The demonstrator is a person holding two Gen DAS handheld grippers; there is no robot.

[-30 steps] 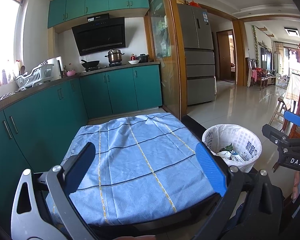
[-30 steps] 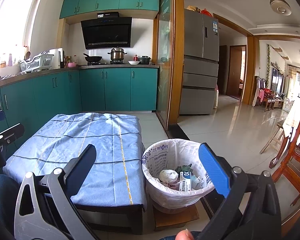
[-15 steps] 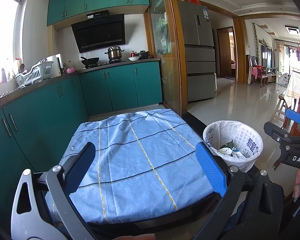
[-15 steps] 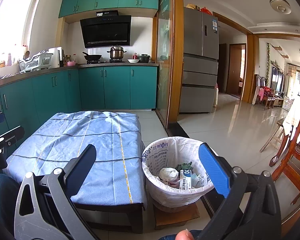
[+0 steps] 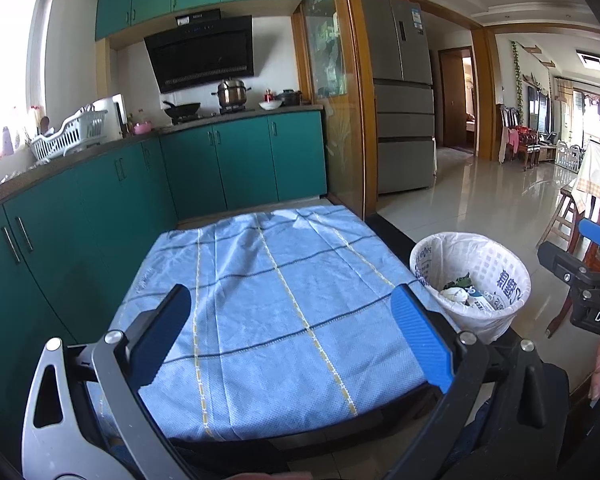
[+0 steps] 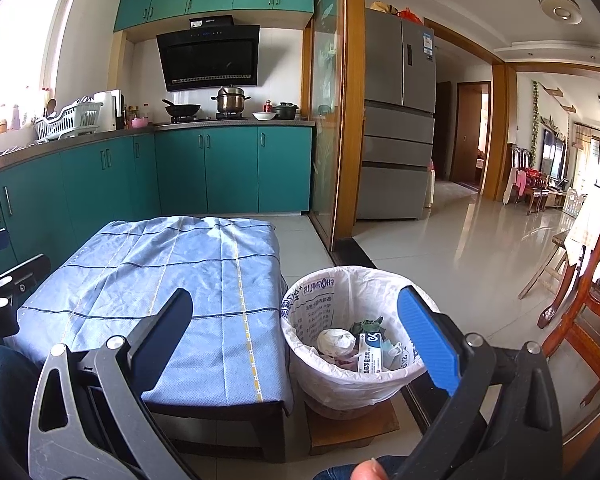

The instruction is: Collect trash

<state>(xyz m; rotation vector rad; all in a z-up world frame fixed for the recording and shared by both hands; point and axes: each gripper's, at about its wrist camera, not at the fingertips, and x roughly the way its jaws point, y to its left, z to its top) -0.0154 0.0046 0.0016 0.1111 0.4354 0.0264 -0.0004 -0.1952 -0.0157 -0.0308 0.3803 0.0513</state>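
Observation:
A white-lined trash basket (image 6: pixel 320 364) stands on the floor right of a low table under a blue checked cloth (image 6: pixel 160 276). It holds a crumpled white wad (image 6: pixel 336 342), a blue-white box (image 6: pixel 370 354) and green scraps. It also shows in the left wrist view (image 5: pixel 496 268). My left gripper (image 5: pixel 292 332) is open and empty above the near half of the cloth (image 5: pixel 268 300). My right gripper (image 6: pixel 296 332) is open and empty, held near the basket's left rim. No trash shows on the cloth.
Teal kitchen cabinets (image 5: pixel 100 200) run along the left and back. A glass partition with a wooden frame (image 6: pixel 340 120) and a fridge (image 6: pixel 396 120) stand behind. A wooden chair (image 6: pixel 592 300) is at the right. Shiny tiled floor (image 6: pixel 460 248) stretches beyond the basket.
Both views have shifted slightly; the table and basket sit a little lower in the left view. Both grippers stay open and empty.

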